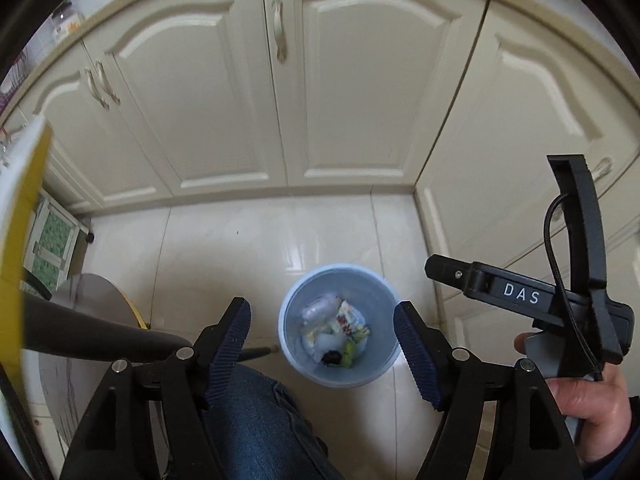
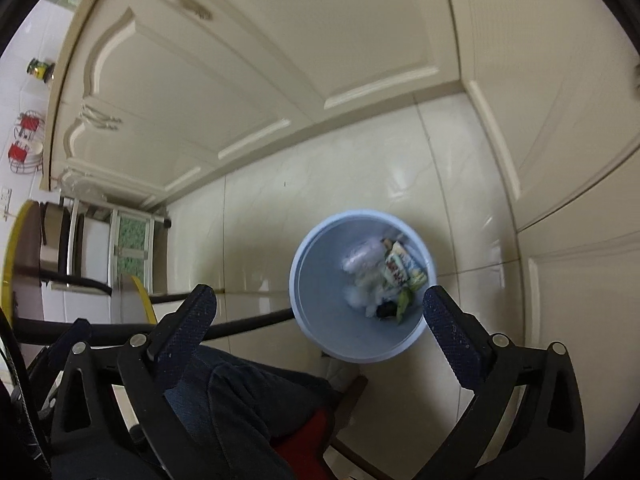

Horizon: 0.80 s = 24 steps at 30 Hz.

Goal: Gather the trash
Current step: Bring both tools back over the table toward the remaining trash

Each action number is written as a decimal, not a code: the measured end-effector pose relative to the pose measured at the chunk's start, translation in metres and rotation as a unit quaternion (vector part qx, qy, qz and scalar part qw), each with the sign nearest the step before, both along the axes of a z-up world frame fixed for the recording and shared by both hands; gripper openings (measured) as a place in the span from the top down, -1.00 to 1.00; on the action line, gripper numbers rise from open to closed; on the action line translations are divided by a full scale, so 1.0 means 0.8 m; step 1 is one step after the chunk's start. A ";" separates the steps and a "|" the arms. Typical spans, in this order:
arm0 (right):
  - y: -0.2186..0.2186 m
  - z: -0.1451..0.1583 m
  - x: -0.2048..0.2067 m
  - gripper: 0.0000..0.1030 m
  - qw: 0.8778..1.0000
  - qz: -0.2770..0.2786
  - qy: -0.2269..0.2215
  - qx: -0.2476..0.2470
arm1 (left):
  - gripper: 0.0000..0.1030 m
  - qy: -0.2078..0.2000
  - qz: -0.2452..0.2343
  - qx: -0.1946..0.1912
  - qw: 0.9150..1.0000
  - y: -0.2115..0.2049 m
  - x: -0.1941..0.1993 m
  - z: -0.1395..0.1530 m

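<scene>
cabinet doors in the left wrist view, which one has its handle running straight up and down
The middle cabinet door: its handle stands vertical at its left edge, while the left doors' paired handles slant.

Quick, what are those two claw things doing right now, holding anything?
Left gripper: jaws open, holding nothing, above the bin.
Right gripper: jaws wide open, also holding nothing.

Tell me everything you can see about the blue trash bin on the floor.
The trash bin is a round, pale blue bucket that looks like plastic, lidless, with a lighter rim and smooth walls narrowing toward the bottom. It stands upright on the glossy cream floor tiles in front of the cream cabinet doors. At the bottom lies a loose heap of trash: white crumpled pieces, a printed wrapper, something yellow-green and a small dark item. Nothing touches the bin except the floor.
</scene>
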State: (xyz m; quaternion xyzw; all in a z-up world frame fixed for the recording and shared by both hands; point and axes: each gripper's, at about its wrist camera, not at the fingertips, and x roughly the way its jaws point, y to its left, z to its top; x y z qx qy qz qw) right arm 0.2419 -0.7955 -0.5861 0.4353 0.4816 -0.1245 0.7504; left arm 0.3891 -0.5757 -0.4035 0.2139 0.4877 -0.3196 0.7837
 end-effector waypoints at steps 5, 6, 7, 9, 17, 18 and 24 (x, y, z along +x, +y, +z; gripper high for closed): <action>0.001 0.062 -0.010 -1.00 0.999 -0.013 -0.029 -0.032 | -0.35 -0.026 -0.001 -0.042 0.999 0.027 -0.025 0.047; 0.004 0.081 -0.011 -1.00 0.998 -0.015 -0.040 -0.042 | -0.35 -0.035 0.000 -0.057 0.998 0.035 -0.031 0.063; 0.007 0.095 -0.012 -1.00 0.998 -0.016 -0.047 -0.049 | -0.35 -0.042 0.002 -0.067 0.997 0.046 -0.037 0.075; 0.015 0.129 -0.011 -1.00 0.996 -0.014 -0.067 -0.064 | -0.36 -0.055 0.006 -0.084 0.995 0.072 -0.041 0.097; 0.088 0.282 0.009 -1.00 0.977 0.024 -0.165 -0.133 | -0.74 -0.120 0.064 -0.148 0.980 0.201 -0.068 0.205; 0.102 0.300 0.013 -1.00 0.973 0.031 -0.178 -0.142 | -0.79 -0.132 0.081 -0.155 0.976 0.222 -0.069 0.216; 0.197 0.393 0.039 -1.00 0.948 0.080 -0.245 -0.185 | -0.97 -0.186 0.164 -0.184 0.951 0.340 -0.092 0.259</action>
